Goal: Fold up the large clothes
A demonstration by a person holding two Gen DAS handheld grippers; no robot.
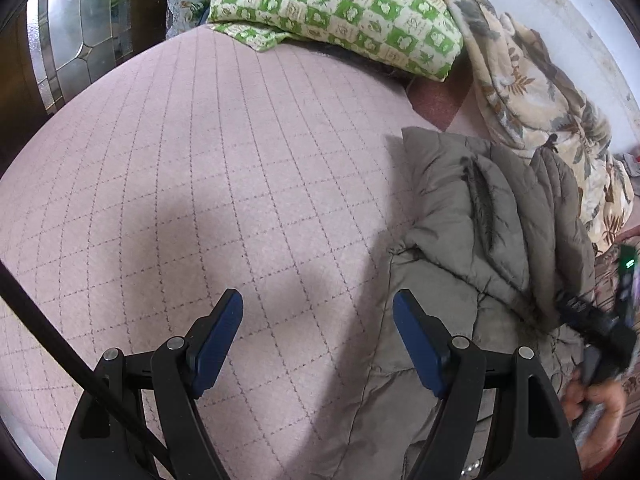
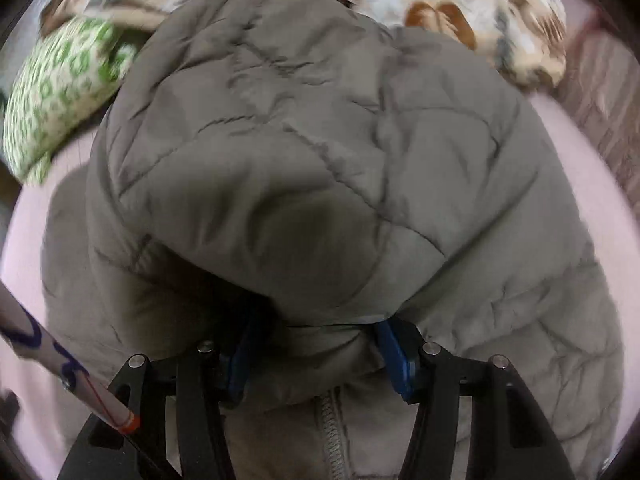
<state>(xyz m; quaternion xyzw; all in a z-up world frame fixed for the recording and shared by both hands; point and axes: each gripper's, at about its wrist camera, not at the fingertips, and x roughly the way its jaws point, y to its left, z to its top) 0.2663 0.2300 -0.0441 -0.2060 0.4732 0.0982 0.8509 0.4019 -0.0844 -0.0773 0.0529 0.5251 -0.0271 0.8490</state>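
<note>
A grey-olive padded jacket lies on the right part of a pink quilted bedspread. Its hood with a fur trim is folded on top. My left gripper hangs open over the bare bedspread, just left of the jacket's edge, with nothing between its blue pads. In the right wrist view the jacket fills the frame. My right gripper stands wide apart with a puffy fold of the jacket bulging between and over its fingertips, above the zip. The pads are partly hidden and do not seem to press.
A green-and-cream checked pillow lies at the head of the bed. A beige leaf-patterned quilt is bunched along the right side by the wall. A dark door with leaded glass stands at the left. A person's hand holds the right gripper.
</note>
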